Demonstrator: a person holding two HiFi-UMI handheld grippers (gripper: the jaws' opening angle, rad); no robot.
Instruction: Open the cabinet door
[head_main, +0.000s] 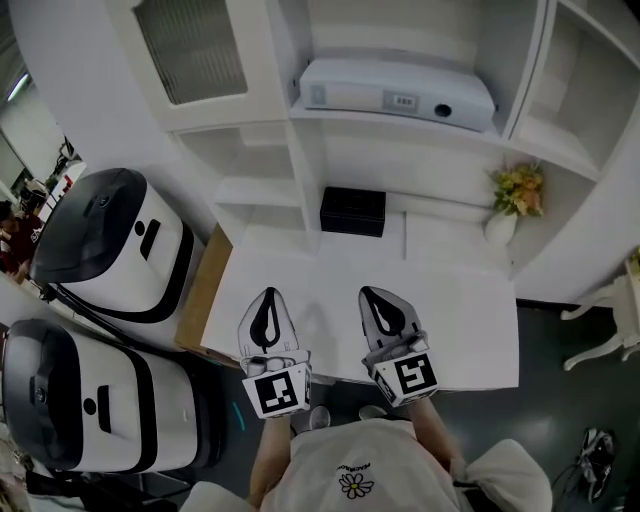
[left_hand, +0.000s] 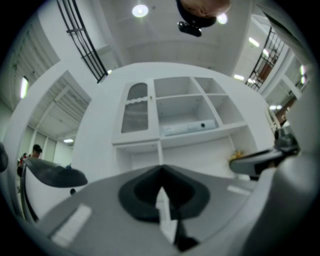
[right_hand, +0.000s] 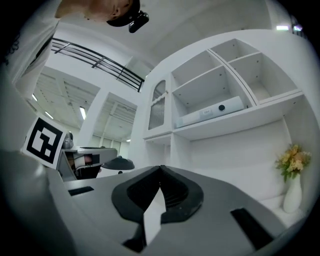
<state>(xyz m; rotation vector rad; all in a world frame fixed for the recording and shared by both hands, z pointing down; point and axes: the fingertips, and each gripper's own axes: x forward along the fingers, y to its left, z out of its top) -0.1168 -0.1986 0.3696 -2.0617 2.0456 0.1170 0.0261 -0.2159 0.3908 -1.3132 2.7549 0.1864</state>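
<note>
Ahead, cabinet door (head_main: 190, 50) upper left, black box (head_main: 352, 211) below, flower vase (head_main: 503, 228) right

- i see the left gripper (head_main: 268, 296) as a grey teardrop shell with a black hollow along its middle; the right gripper (head_main: 372, 294) looks the same.
- each carries a white cube printed with black square markers: left cube (head_main: 277, 390), right cube (head_main: 408, 376).
- from the right gripper view, i make out ribbed black pads (right_hand: 175, 192) lining the grey jaws.
- the person wears a pale shirt (head_main: 340, 450) with a small daisy print (head_main: 354, 485).
</note>
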